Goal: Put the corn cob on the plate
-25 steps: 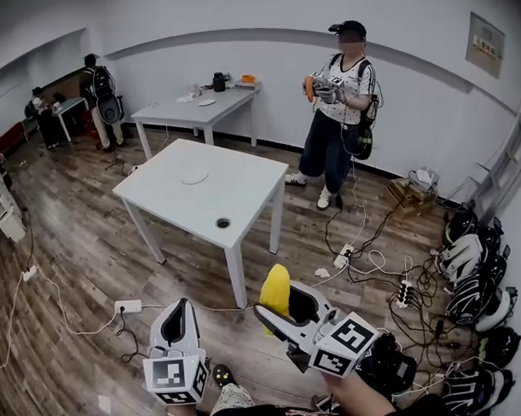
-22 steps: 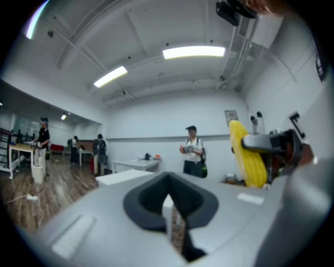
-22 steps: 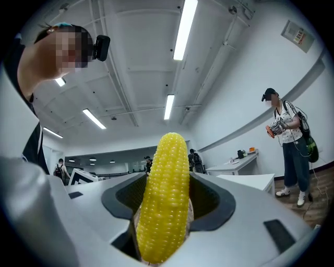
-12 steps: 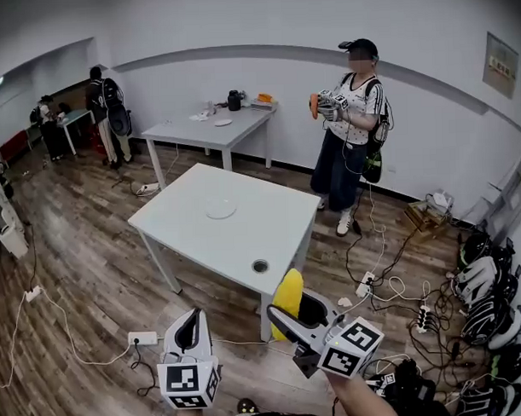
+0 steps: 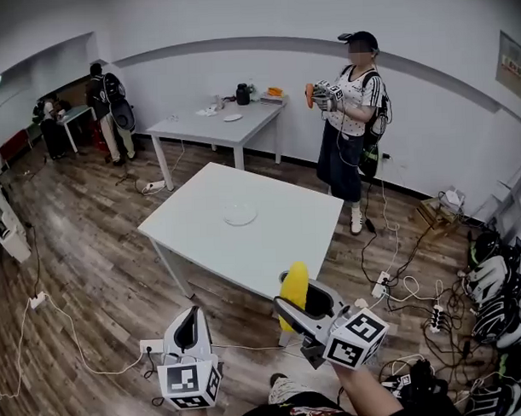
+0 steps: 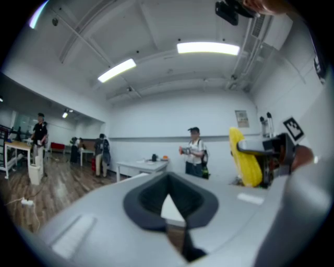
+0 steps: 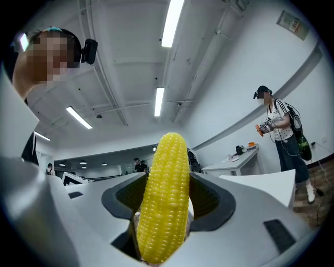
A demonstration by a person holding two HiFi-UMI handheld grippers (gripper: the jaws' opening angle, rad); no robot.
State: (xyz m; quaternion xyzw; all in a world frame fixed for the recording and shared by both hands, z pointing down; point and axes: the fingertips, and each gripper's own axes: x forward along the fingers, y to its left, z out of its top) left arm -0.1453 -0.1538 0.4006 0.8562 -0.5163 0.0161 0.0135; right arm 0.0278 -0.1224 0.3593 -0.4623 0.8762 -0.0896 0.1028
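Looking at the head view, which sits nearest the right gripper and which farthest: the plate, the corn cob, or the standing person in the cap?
1. Corn cob: held in the right gripper's jaws.
2. Plate: ahead on the near table.
3. Standing person: beyond the table, by the wall.

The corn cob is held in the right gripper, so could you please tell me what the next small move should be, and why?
Probably carry the right gripper forward over the table towards the plate. Its jaws are shut on the corn cob, held upright near the table's near edge, while the empty plate lies farther in, around the table's middle.
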